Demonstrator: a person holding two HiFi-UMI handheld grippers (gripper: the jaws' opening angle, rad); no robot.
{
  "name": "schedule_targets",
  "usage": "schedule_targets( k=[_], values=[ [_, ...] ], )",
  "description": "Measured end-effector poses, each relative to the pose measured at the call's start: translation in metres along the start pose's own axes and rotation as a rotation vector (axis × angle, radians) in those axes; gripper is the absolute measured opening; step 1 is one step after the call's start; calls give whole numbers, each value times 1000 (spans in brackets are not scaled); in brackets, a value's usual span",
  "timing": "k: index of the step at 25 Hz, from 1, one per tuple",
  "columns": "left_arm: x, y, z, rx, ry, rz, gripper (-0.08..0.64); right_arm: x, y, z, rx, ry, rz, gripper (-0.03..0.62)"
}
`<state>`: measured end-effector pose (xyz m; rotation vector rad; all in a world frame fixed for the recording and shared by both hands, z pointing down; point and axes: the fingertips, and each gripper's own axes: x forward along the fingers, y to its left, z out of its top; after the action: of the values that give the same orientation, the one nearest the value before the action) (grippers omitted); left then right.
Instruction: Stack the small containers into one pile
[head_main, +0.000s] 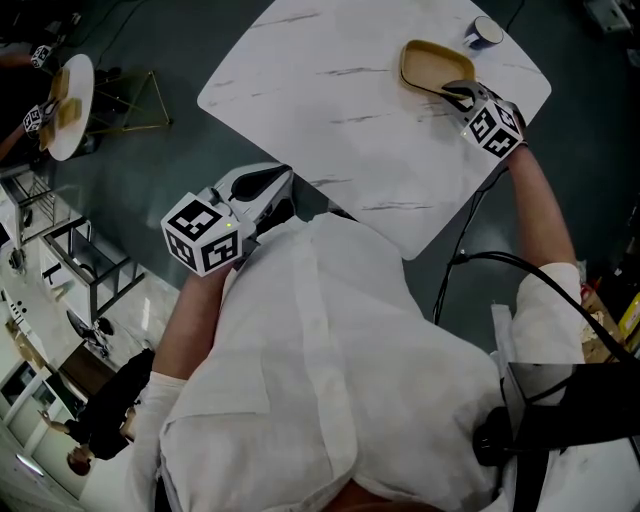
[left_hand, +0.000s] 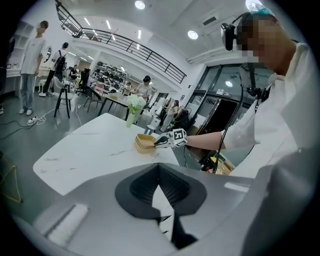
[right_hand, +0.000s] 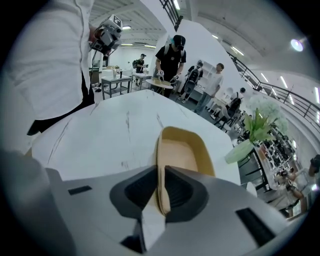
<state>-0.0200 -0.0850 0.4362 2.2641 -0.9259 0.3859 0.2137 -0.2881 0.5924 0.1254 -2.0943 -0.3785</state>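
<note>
At the far right corner of the marble table (head_main: 330, 110), we hold the tan container (head_main: 430, 62) by its near rim, with the right gripper (head_main: 458, 92) pinched shut on that wall. Whether another lies nested beneath it we cannot tell. We judge this the placing step. Next we should let go cleanly, without dragging it. Our left gripper (head_main: 268, 188) hangs closed and empty near the table's edge.

White marble table (head_main: 340, 90), green vase (right_hand: 240, 151)
</note>
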Motion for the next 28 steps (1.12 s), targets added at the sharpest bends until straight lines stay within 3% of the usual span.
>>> schedule_targets(
  k=[6, 13, 16, 23, 25, 28],
  values=[
    [0, -4, -4, 7, 0, -14, 6, -7, 2, 3, 42, -17, -33, 18],
    [-2, -14, 1, 48, -14, -58, 6, -42, 15, 19, 160, -41, -161, 17],
    [-3, -17, 2, 67, -29, -89, 6, -63, 31, 30, 299, -88, -234, 17],
    [-26, -29, -5, 106, -56, -165, 6, -93, 113, 85, 765, -264, -312, 11],
    [-34, -31, -4, 128, -61, -183, 6, -95, 139, 106, 840, -297, -308, 8],
    [-47, -38, -8, 166, -66, -207, 6, -97, 175, 136, 879, -316, -303, 8]
  ],
)
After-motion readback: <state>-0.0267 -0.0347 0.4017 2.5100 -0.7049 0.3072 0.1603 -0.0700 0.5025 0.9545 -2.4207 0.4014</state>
